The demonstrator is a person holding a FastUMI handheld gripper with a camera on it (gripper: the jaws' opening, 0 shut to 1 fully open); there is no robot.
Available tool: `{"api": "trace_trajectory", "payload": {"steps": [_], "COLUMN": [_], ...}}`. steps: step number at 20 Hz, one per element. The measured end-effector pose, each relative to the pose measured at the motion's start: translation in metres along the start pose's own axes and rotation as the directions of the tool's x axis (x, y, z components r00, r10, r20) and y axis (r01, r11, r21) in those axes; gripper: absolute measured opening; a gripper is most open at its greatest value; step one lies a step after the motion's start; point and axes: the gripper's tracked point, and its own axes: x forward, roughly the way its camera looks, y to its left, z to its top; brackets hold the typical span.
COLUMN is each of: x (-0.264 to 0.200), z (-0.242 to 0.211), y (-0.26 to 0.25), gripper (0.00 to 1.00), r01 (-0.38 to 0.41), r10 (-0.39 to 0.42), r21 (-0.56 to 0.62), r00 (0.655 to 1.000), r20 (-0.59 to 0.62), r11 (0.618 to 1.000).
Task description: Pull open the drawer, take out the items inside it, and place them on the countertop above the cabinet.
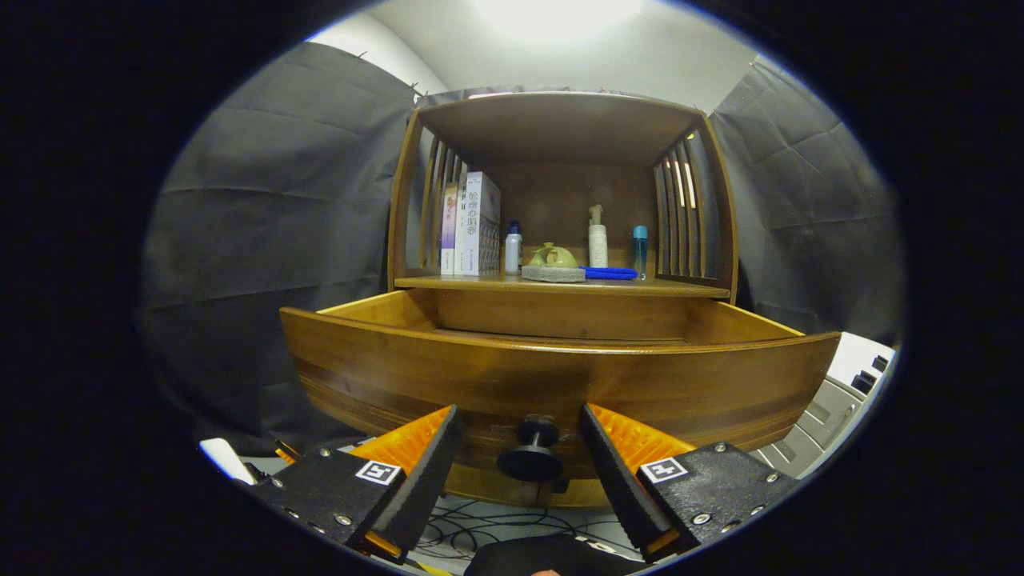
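Dark cloth walls close in the booth around a wooden cabinet [560, 240], and everything here can be placed from its drawer [560, 376]. Nearest of all, the gripper [520, 460] holds its jaws wide, one finger either side of the drawer's single dark knob [532, 452], which sits between them with a clear gap on both sides; nothing is gripped. Under the drawer front runs a tangle of cables [496, 528], and to the right of the drawer is a pale grey unit [840, 408]. The drawer stands pulled well out, so the opening step looks done and the taking-out step is in hand. Its inside is hidden behind the tall front panel: whether items lie in it, and how many, cannot be told from here. The next move, as I judge it, calls for lifting the jaws clear of the knob, bringing them up over the front edge and tilting down to see and reach into the drawer. Above and behind the drawer is the worktop [480, 282], the place for the items, already carrying things: about three upright books [476, 224] at the left, one small white bottle [513, 250] beside them, one greenish teapot-like piece [550, 256] on one grey pad [554, 274], one blue item [610, 273] lying flat, one white pump bottle [598, 238] and one blue-capped bottle [639, 250]. Free room shows along the worktop's front edge.
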Motion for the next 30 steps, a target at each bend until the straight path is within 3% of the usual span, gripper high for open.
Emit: {"api": "trace_trajectory", "payload": {"steps": [11, 13, 30], "x": [0.023, 0.027, 0.089], "z": [0.006, 0.006, 0.028], "y": [-0.020, -0.021, -0.027], "gripper": [0.93, 0.92, 0.93], "r01": [0.091, 0.104, 0.117], "r10": [-0.090, -0.104, -0.121], "r21": [0.080, 0.041, 0.095], "r00": [0.996, 0.995, 0.992], "r20": [-0.020, -0.008, 0.034], "r11": [0.993, 0.994, 0.989]}}
